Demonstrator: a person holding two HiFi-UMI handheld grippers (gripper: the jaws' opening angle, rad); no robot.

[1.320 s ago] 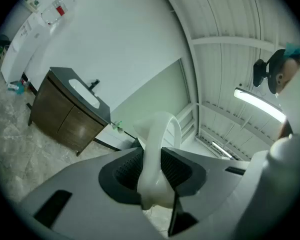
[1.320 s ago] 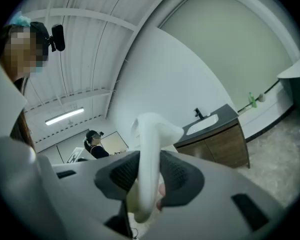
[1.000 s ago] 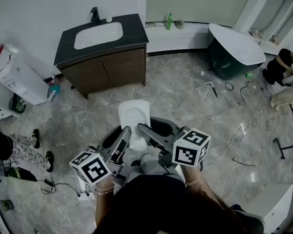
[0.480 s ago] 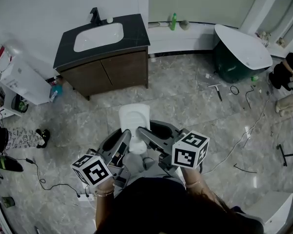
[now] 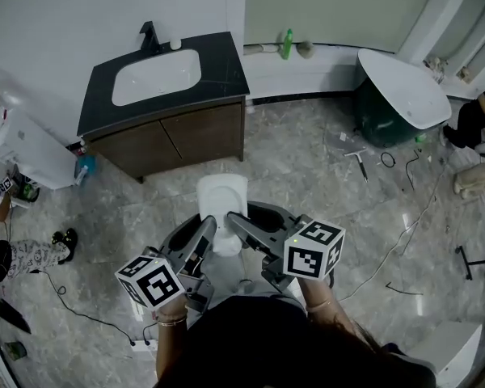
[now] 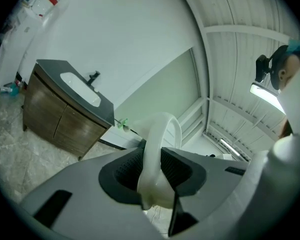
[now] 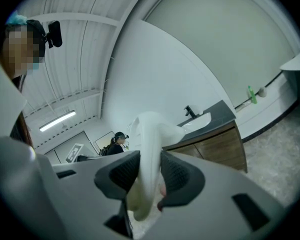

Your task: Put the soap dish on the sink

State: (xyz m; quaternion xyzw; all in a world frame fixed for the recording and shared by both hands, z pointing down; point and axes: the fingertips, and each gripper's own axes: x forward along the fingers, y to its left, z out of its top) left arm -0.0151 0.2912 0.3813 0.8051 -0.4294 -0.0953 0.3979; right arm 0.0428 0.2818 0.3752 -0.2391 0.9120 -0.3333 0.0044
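Both claws grip one white soap dish (image 5: 222,199). It is held in mid-air over the marble floor (image 5: 307,168), just ahead of the person's torso.

Head view:
- The left claw (image 5: 205,229) is on the dish's 9 o'clock edge.
- The right claw (image 5: 239,221) is on its 3 o'clock edge.
- The rest of the dish sticks out toward 12 o'clock past the fingertips.

Left gripper view: the jaws are partly open, held apart by the dish. The ribbed black pads (image 6: 126,170) press its rim from both sides, and the dish stands edge-on between them.

Right gripper view: same grip, pads (image 7: 176,176) tight on the rim, dish edge-on and a bit tilted.

The dish is not on the sink (image 5: 156,78). The sink is a white basin set in a dark tabletop (image 5: 222,59) over a wood cabinet (image 5: 178,140). It sits at 11 o'clock from the dish, well apart from it. A black faucet (image 5: 148,32) stands at the basin's 12 o'clock rim, against the wall.

Other things:
- A green bottle (image 5: 287,43) stands on the ledge at 1 o'clock.
- A bathtub (image 5: 400,87), dark outside and white inside, is at 2 o'clock.
- Cables (image 5: 396,233) run loose on the floor at 3 o'clock.
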